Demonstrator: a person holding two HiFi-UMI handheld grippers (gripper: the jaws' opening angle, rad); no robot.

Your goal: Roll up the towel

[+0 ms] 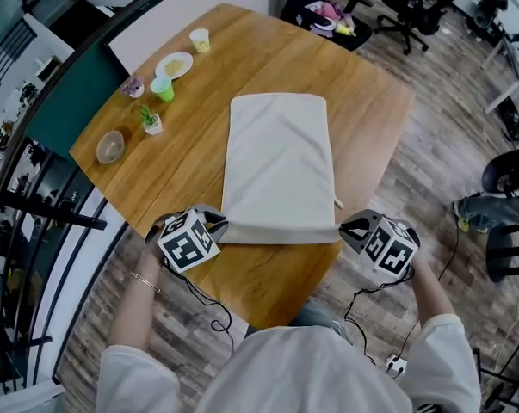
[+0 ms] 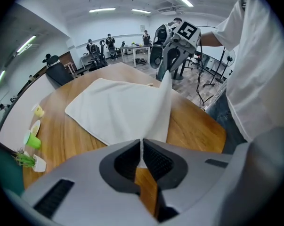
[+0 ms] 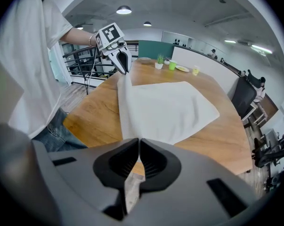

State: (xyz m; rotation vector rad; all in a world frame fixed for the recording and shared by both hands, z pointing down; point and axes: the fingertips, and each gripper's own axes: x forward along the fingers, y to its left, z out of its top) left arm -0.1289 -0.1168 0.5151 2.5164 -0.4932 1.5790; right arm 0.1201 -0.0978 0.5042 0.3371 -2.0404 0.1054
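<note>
We hold the white rectangular cloth towel (image 1: 281, 166) by its two near corners. The jaws of our left gripper (image 1: 216, 224) are pressed together on the near-left corner, and those of our right gripper (image 1: 350, 229) pinch the near-right corner the same way. The near hem is raised off the wooden worktop (image 1: 362, 101) and stretched between the grippers above its near edge, while the rest of the towel lies flat across the middle. Along the far-left edge stand a small brown bowl (image 1: 110, 146), a little potted plant (image 1: 151, 120), a green cup (image 1: 162, 88), a white plate (image 1: 174, 64) and a pale yellow cup (image 1: 200, 40), apart from the towel.
</note>
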